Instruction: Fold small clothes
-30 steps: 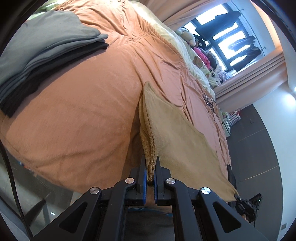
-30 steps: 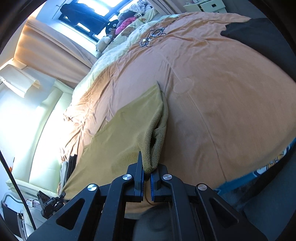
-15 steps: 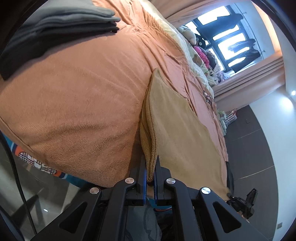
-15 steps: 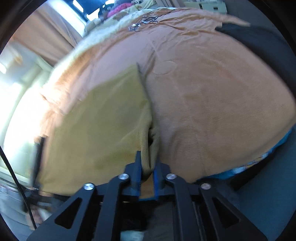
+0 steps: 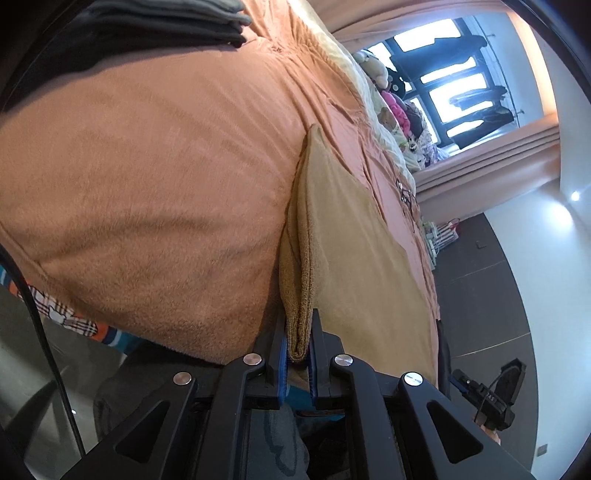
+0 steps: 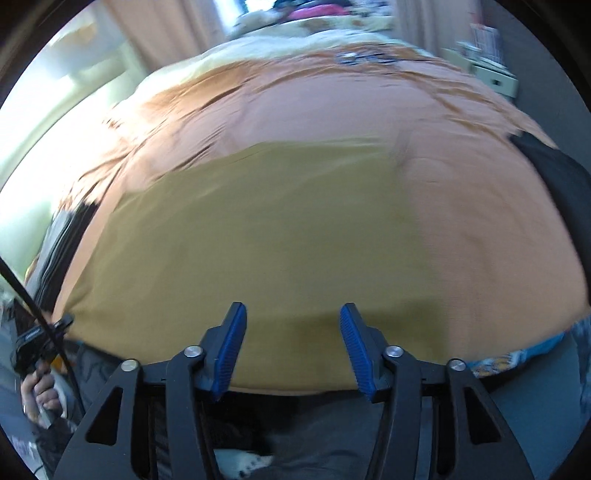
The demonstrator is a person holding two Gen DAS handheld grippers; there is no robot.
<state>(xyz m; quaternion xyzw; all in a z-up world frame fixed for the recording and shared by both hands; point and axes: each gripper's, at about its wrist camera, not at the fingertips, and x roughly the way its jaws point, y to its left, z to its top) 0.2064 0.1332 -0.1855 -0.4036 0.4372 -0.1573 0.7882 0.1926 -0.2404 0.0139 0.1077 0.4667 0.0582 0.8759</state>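
Left gripper (image 5: pixel 298 350) is clamped tight on the doubled-over edge of the tan cloth (image 5: pixel 354 236), with the folded hem squeezed right between the blue pads (image 5: pixel 283 363). Right gripper (image 6: pixel 292 345) is spread wide with nothing between its fingers, hovering over the near edge of the same cloth (image 6: pixel 266 236) without touching it as far as I can tell. That view is pretty motion-blurred.

The cloth lies flat on the orange blanket (image 5: pixel 155 177) near the foot edge of the bed. The left gripper points along the cloth's left edge, the right one looks square across it toward the pillows. A stack of folded grey clothes (image 5: pixel 177 18) sits further up the blanket. No readable writing anywhere.
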